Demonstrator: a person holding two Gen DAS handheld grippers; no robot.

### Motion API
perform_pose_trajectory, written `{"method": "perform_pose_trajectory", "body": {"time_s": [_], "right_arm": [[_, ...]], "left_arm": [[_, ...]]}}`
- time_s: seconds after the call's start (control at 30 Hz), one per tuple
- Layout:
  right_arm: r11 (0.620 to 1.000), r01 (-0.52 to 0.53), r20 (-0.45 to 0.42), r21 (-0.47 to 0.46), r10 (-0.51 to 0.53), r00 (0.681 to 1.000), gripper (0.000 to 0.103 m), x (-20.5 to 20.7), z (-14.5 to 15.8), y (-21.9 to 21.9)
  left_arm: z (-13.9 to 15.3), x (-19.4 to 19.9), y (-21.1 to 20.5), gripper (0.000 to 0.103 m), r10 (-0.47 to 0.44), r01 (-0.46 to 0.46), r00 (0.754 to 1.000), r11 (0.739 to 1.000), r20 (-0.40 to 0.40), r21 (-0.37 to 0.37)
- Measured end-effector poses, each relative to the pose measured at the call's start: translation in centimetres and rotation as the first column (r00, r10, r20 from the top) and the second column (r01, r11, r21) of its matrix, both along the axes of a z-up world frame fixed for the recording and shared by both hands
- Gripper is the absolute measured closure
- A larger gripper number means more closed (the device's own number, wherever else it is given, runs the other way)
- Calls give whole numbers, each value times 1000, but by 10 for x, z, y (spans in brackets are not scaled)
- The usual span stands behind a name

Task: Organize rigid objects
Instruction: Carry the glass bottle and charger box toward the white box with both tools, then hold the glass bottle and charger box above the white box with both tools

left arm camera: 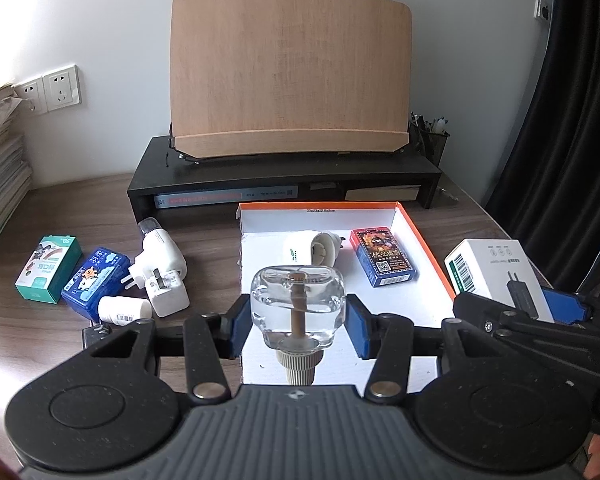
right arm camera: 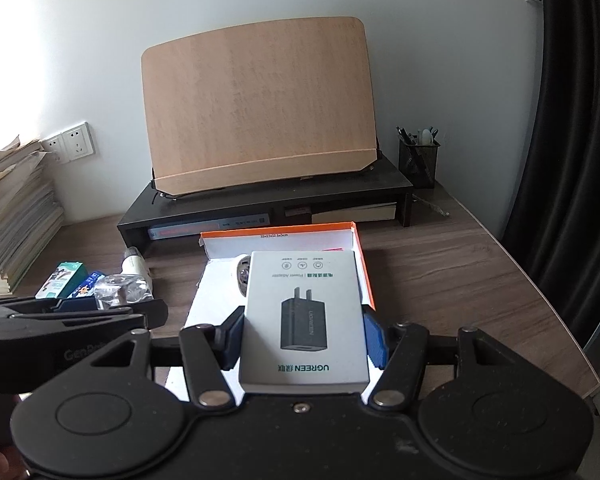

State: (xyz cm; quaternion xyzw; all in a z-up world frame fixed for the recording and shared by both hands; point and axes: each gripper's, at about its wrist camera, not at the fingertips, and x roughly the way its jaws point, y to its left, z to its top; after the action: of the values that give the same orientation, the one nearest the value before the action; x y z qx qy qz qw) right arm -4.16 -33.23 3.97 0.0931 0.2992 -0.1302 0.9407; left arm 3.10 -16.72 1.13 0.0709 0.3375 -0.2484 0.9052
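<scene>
As jaws clamp, one bottle (left arm camera: 297, 308), one charger box (right arm camera: 302, 320).

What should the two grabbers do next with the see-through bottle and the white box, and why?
Probably lower the left gripper and set the clear bottle down on the bare white floor of the orange-edged tray. The bottle is already held above the tray's near part, where a card box and a white plug lie farther back. The right gripper holds the adapter box, likely next.
</scene>
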Motion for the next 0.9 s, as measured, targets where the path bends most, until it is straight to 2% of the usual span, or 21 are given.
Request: {"method": "perform_pose_trajectory", "body": {"time_s": [0.9], "right_arm": [[999, 35, -20, 8, -35, 999, 32, 32, -3, -8]], "left_arm": [[-5, 31, -8, 53, -15, 15, 1000, 1000, -17, 3]]}}
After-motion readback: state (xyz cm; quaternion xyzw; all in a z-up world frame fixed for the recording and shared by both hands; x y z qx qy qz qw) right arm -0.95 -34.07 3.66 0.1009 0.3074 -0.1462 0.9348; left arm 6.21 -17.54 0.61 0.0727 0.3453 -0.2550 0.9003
